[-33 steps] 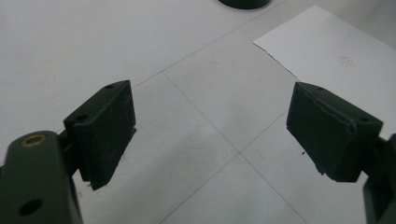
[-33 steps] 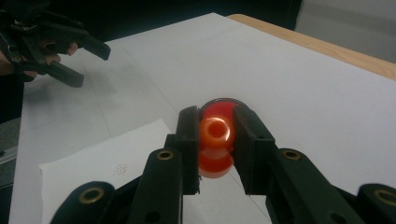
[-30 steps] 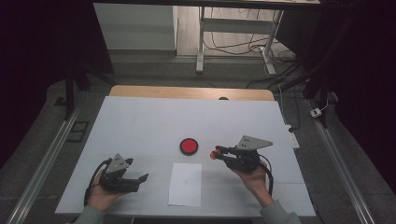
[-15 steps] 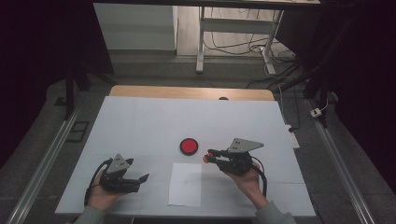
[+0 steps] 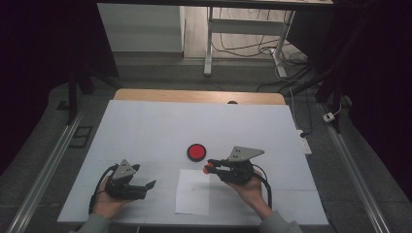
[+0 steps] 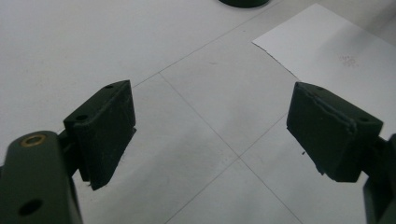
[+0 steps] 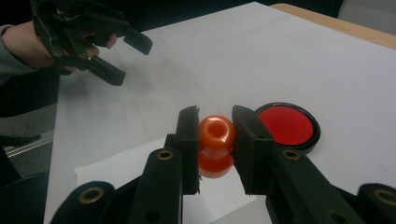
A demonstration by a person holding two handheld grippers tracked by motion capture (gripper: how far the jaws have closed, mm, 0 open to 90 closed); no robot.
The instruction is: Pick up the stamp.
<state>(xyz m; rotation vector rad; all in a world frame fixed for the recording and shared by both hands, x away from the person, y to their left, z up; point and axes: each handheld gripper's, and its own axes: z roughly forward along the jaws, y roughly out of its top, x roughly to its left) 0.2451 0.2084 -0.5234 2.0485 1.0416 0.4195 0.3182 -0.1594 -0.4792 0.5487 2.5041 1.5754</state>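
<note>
plainly glossy orange spool-shaped piece point(image 7: 215, 145) (hole on top), clamped in right gripper point(image 7: 215, 148), left gripper point(image 6: 212, 135) wide open, empty

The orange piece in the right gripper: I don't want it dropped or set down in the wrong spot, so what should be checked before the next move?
1. Right gripper fingers clamp the orange piece on both sides: ok.
2. Piece held clear of the table: cannot tell.
3. Paper sheet lies flat and bare: ok.
4. Red disc apart from the sheet: ok.
5. Left gripper open, off to the side: ok.
</note>
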